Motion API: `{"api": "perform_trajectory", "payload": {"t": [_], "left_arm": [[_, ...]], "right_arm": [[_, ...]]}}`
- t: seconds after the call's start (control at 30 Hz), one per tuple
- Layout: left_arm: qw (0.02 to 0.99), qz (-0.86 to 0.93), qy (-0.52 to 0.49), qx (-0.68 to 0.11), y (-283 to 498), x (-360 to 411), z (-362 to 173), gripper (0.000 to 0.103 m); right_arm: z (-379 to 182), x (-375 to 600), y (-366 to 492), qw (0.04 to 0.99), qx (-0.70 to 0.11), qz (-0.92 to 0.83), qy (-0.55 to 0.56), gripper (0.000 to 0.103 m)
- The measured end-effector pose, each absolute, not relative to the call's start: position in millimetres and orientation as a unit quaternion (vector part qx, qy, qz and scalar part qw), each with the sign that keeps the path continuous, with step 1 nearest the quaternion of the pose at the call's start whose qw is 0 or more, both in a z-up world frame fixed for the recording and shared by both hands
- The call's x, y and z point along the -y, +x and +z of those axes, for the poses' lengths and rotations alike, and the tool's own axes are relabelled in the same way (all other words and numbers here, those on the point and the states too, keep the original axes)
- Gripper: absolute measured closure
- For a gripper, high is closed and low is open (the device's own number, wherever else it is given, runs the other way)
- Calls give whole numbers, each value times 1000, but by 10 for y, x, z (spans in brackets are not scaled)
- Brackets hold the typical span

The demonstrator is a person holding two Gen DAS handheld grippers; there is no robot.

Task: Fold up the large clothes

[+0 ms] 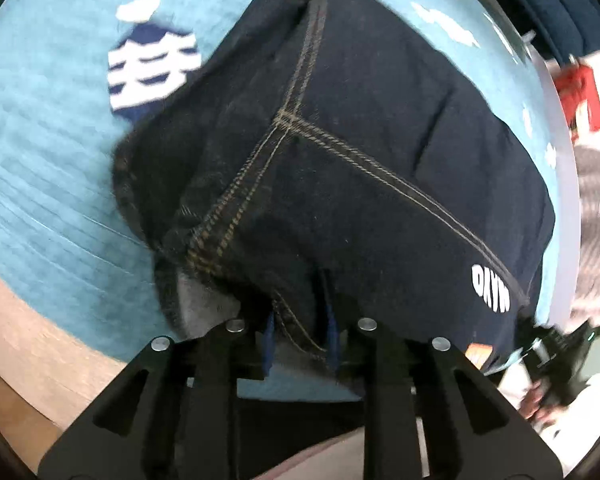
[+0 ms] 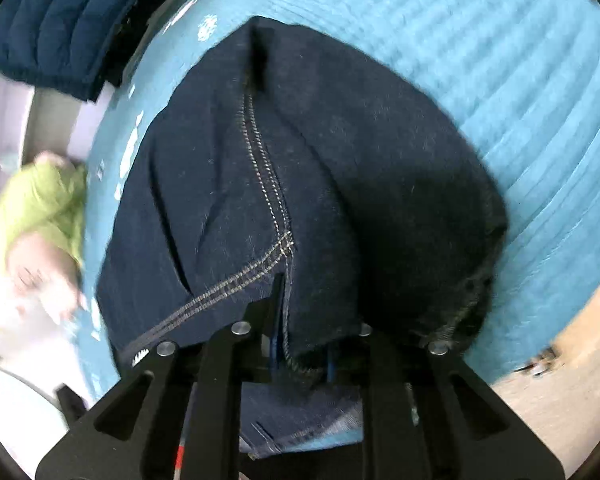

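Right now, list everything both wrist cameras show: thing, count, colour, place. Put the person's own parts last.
jeans: one, dark navy denim with tan stitching, bunched on the blanket, an edge in each gripper.
blanket: one, light blue with white and navy patterns, spread under the jeans.
padded garment: one, navy, quilted, top left in the right wrist view, beyond the blanket.
green cloth: one, lime green, left edge of the right wrist view, blurred.
red object: one, right edge of the left wrist view, too blurred to name.
left gripper: black, blue pads, shut on the jeans.
right gripper: black, blue pads, shut on the jeans.
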State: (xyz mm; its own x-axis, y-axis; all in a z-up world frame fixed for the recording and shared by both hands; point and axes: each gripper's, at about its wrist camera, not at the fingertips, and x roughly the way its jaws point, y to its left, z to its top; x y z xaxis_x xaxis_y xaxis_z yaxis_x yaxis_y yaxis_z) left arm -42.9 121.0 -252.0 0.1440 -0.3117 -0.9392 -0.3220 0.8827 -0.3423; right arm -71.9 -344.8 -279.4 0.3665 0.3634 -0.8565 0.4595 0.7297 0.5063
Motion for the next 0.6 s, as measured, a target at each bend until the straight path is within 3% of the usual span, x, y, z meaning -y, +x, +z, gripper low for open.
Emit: {"api": "perform_trajectory", "payload": {"t": [0.07, 0.13, 0.17, 0.2, 0.27, 0.43, 0.6], "left_arm": [[723, -2, -215, -657, -454, -1223, -2334, 72], [724, -4, -211, -657, -518, -1294, -2191, 70], [725, -5, -211, -655, -542, -1342, -2124, 67], [725, -4, -208, -656, -573, -1413, -2081, 57], [729, 2, -197, -655, -596, -1450, -1968, 50], [771, -15, -188, -608, -302, -1539, -1793, 44], [792, -35, -193, -579, 539, -1558, -2119, 44]], "right_arm": [[-2631, 3544, -772, 737, -561, -31, 375, 80], [-2457, 3635, -805, 732, -565, -37, 379, 74], [-2396, 3654, -769, 732, -563, -40, 381, 68], [-2337, 3730, -806, 739, -557, -47, 376, 55], [-2102, 3802, -801, 765, -538, -76, 345, 44], [-1916, 3920, -407, 809, -479, -23, 341, 42], [-2399, 3881, 490, 789, -505, 19, 350, 42]]}}
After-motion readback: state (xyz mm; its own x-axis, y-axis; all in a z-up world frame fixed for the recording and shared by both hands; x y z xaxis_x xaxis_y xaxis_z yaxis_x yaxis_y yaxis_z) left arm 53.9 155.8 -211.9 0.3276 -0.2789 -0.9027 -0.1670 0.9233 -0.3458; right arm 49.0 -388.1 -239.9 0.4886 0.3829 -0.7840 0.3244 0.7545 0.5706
